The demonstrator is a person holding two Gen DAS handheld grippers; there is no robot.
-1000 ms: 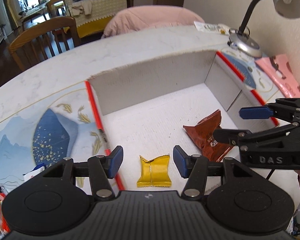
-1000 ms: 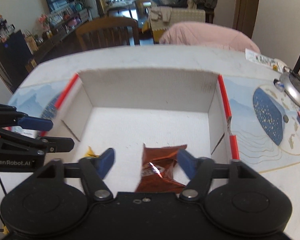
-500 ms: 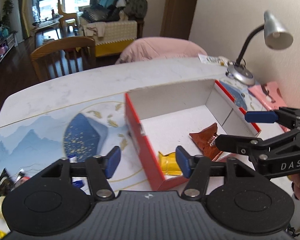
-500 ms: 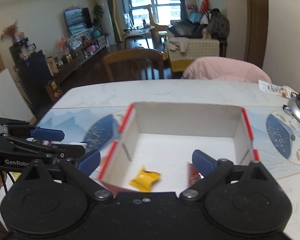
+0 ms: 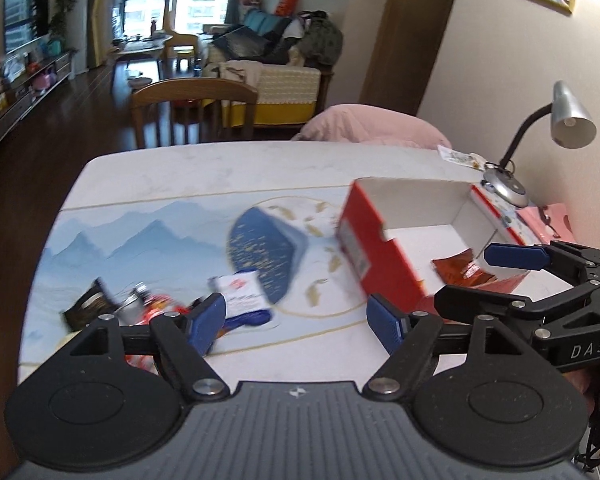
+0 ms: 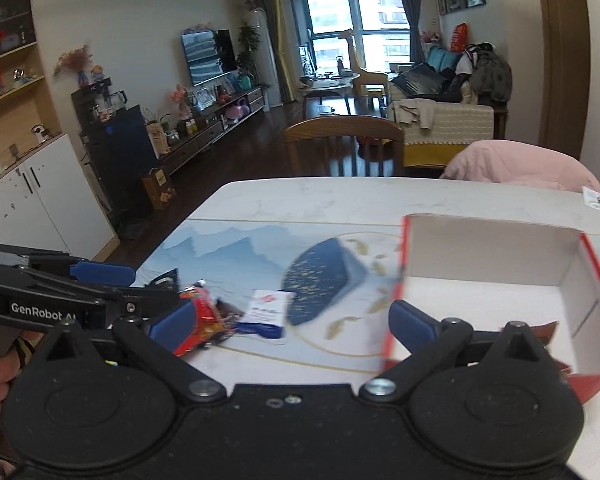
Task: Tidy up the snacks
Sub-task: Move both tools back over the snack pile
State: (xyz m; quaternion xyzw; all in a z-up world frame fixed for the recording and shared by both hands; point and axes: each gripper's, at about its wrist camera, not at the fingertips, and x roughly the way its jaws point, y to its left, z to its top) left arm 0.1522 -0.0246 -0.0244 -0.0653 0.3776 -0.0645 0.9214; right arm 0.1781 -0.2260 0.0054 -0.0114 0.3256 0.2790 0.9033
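Both tools, the left tool (image 5: 296, 318) and right tool (image 6: 292, 320), have just been opening and gape empty near the loose snack pile (image 5: 156, 308) left of the box (image 5: 380, 256), so a hasty, blurred reach risks pinching two packets or shoving them off the bench (image 5: 204, 172).

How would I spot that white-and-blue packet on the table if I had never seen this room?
Start at the red cardboard box with the white inside, on the painted table. Look left, past the dark blue fan shape, to the heap of snacks. The white-and-blue packet lies flat at its right edge, pale beside red and dark wrappers.
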